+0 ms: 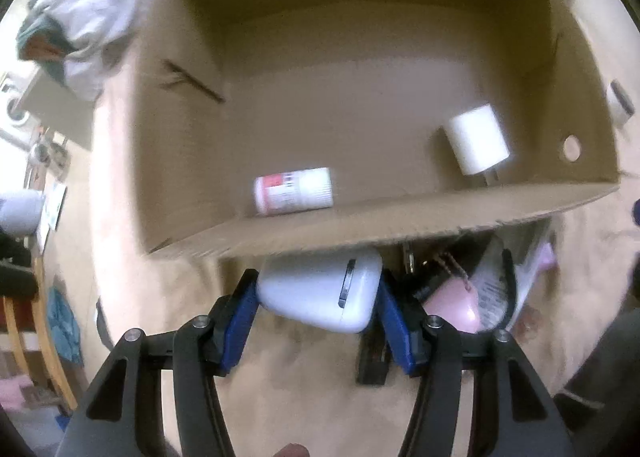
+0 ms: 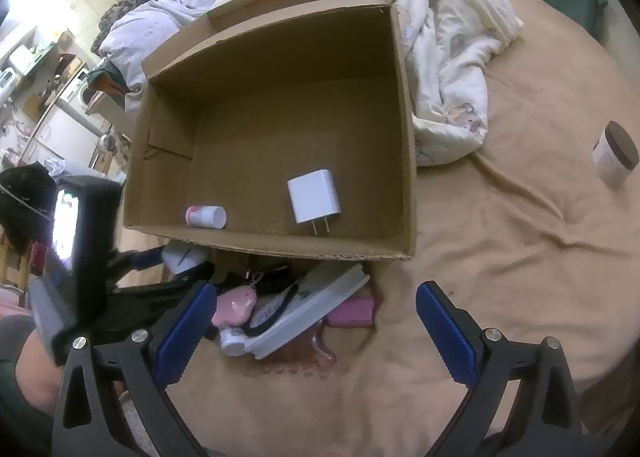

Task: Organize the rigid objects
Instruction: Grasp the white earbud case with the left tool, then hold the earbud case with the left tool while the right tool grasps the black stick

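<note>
My left gripper [image 1: 318, 299] is shut on a white earbud case [image 1: 320, 289], held just outside the near wall of an open cardboard box [image 1: 384, 217]. Inside the box lie a small white bottle with a red label [image 1: 294, 191] and a white charger plug [image 1: 476, 139]. In the right wrist view the same box [image 2: 260, 237] holds the bottle [image 2: 206, 215] and charger [image 2: 314, 201]. My right gripper [image 2: 316, 331] stands open over the bedsheet, nothing between its fingers. In front of the box lies a pile: a pink case [image 2: 234, 305], a white flat device [image 2: 304, 309], a pink block [image 2: 352, 313].
A tan sheet [image 2: 500, 257] covers the bed. A crumpled white duvet [image 2: 448, 57] lies behind and right of the box. A white jar with a brown lid [image 2: 616, 153] stands at the far right. The left gripper's body [image 2: 92, 241] shows at the left edge.
</note>
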The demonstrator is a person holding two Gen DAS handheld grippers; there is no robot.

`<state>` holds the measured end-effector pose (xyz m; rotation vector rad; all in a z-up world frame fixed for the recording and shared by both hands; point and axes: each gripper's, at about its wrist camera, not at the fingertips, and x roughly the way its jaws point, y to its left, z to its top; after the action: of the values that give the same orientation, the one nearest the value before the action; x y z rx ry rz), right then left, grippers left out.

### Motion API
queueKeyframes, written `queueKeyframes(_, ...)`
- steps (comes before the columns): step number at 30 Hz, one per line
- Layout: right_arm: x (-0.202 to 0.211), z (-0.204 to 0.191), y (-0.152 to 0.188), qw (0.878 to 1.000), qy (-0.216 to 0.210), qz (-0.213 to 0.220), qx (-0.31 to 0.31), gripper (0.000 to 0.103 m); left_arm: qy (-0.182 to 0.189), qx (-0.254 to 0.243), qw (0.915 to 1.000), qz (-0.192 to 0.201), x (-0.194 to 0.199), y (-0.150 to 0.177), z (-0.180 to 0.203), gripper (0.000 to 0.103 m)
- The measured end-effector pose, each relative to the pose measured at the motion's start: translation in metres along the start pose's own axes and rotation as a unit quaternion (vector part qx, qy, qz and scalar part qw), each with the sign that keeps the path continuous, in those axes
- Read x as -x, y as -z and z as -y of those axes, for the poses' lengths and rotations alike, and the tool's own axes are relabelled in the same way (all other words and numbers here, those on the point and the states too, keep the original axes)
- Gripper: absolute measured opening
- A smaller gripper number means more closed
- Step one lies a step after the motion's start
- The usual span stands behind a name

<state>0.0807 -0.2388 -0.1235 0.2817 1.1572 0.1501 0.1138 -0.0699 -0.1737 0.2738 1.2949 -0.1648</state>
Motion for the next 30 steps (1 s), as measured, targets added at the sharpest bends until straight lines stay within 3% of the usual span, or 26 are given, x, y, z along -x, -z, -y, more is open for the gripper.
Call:
queueKeyframes(7,0.013,-0.017,0.004,0.999,0.023,0.027,0.039,0.103,-0.013,-0.011,0.9989,0.044,0.062,0.017,-0.010,0.054)
queueKeyframes(10,0.017,-0.019,0.007,0.998,0.021,0.031,0.046,0.103,-0.042,-0.033,0.9967,0.062,0.080,0.029,-0.012,0.054)
queueKeyframes(14,0.021,-0.025,0.010,0.997,0.030,0.040,0.061,0.103,-0.036,-0.021,0.9967,0.070,0.099,0.040,-0.024,0.054)
queueKeyframes(21,0.017,-0.031,0.011,0.996,0.035,0.037,0.072,0.103,-0.035,0.007,0.9947,0.097,0.109,0.054,-0.048,0.054)
queueKeyframes(26,0.009,-0.041,0.012,0.995,0.039,0.027,0.083,0.103,-0.033,0.038,0.9938,0.100,0.091,0.062,-0.063,0.054)
queueKeyframes(30,-0.001,-0.052,0.013,0.997,-0.023,-0.008,0.067,0.103,-0.006,0.058,0.9937,0.095,0.089,0.060,-0.067,0.054)
